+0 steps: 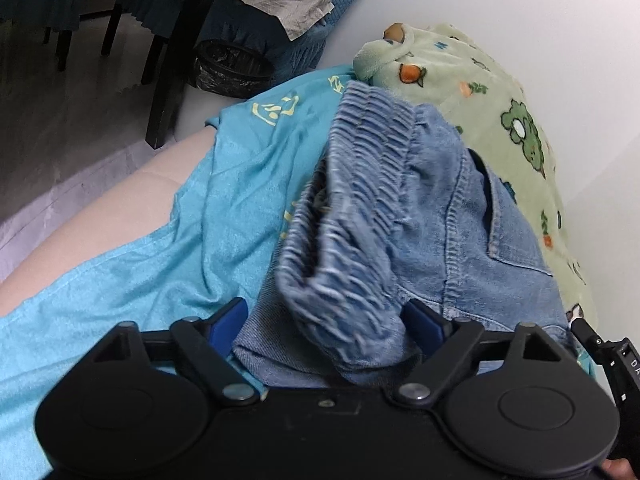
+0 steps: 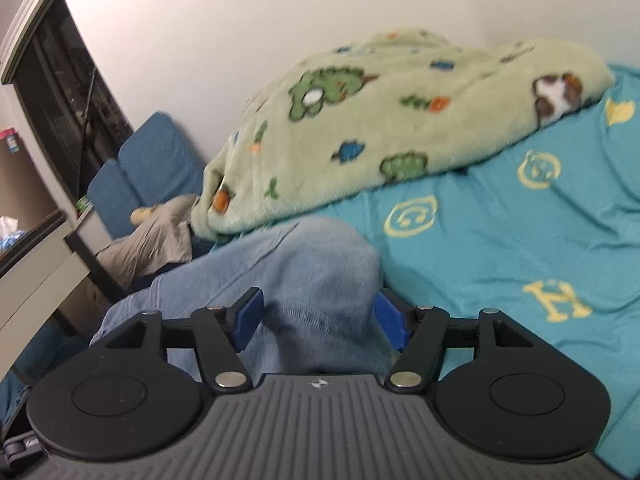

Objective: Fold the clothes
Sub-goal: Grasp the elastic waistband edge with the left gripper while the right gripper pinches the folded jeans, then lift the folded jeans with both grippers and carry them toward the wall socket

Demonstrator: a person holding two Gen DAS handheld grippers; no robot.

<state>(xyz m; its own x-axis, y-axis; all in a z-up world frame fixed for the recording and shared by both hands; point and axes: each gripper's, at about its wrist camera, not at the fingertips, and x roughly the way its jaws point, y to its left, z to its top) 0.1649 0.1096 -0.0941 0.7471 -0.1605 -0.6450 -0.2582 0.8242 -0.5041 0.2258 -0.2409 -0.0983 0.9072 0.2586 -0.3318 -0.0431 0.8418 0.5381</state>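
Observation:
Blue denim shorts [image 1: 400, 200] with an elastic waistband lie bunched on a turquoise printed sheet [image 1: 200, 220]. My left gripper [image 1: 326, 320] is open, and the waistband sits loosely between its blue pads. In the right wrist view a smooth fold of the same denim shorts [image 2: 288, 264] bulges up between the pads of my right gripper [image 2: 319, 318], which is also open. The turquoise printed sheet [image 2: 500, 240] stretches away to the right of it.
A green fleece blanket with cartoon prints [image 1: 500, 120] [image 2: 380, 120] is heaped against the white wall behind the denim. A black bin [image 1: 232, 68], dark furniture legs [image 1: 180, 52] and blue cushions [image 2: 156, 160] with a beige garment [image 2: 156, 240] stand beyond the bed's edge.

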